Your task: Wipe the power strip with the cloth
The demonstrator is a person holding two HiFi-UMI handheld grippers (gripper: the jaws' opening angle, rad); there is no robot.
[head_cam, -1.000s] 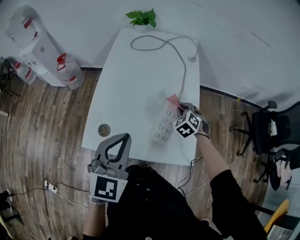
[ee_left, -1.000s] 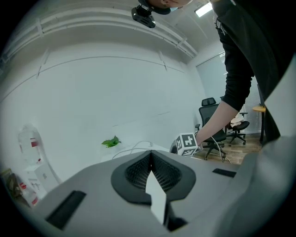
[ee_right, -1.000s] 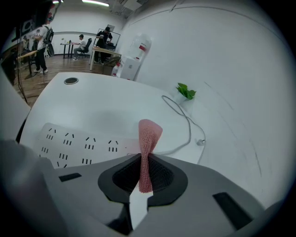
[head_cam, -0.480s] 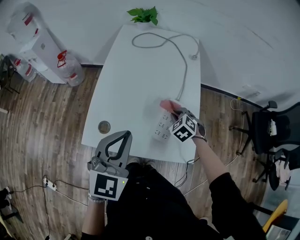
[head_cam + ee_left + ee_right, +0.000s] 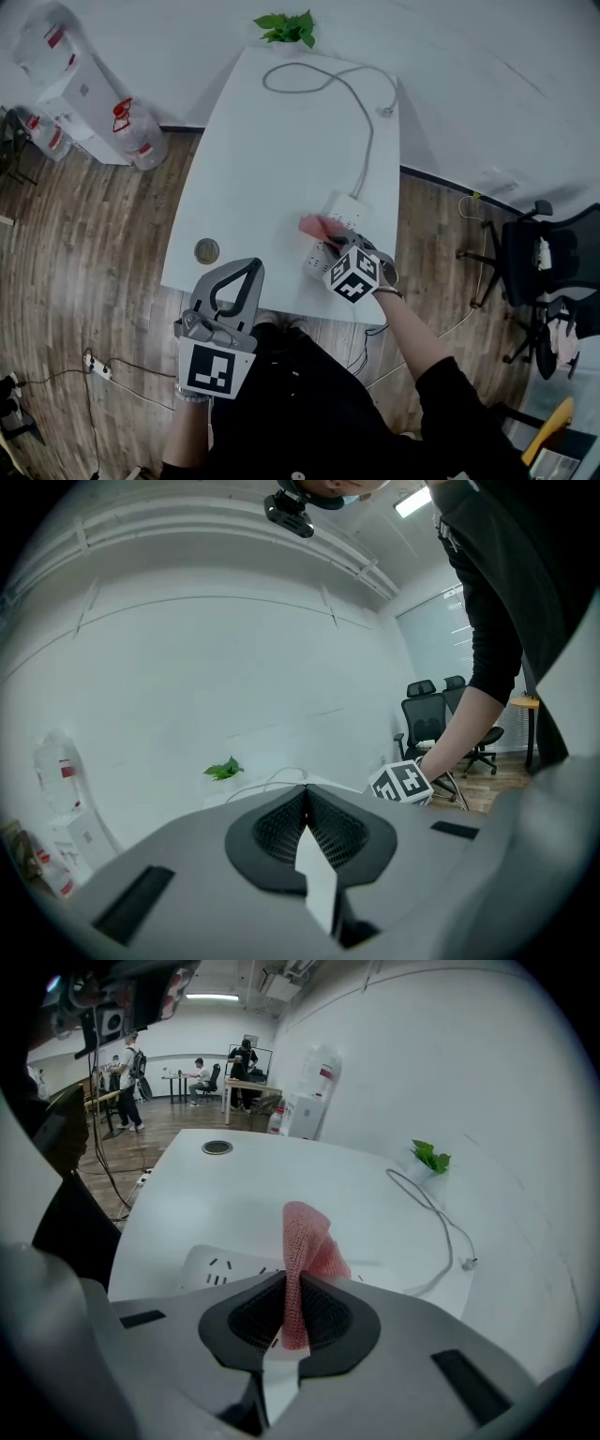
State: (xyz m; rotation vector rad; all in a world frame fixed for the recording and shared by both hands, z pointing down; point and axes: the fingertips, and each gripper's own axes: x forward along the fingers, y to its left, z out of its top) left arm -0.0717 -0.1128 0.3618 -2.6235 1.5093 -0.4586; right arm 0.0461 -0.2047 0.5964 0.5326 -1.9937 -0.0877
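Observation:
The white power strip [image 5: 344,208] lies near the right front of the white table [image 5: 272,141]. Its grey cable [image 5: 361,103] runs to the far end of the table. My right gripper [image 5: 330,242] is shut on a pink cloth [image 5: 313,225] over the near half of the strip. In the right gripper view the cloth [image 5: 305,1241] stands up from the closed jaws of the right gripper [image 5: 292,1283], above the strip's sockets [image 5: 216,1267]. My left gripper [image 5: 249,269] hangs shut off the table's near edge; in its own view the left gripper [image 5: 306,799] holds nothing.
A round grommet [image 5: 206,250] sits at the table's near left edge. A small plant [image 5: 286,30] stands at the far end. A water dispenser and bottles [image 5: 70,89] are on the floor to the left. An office chair [image 5: 544,262] stands at the right.
My right gripper has slid the cloth along the strip toward the near end, and the strip's far end now shows. The left gripper has stayed put.

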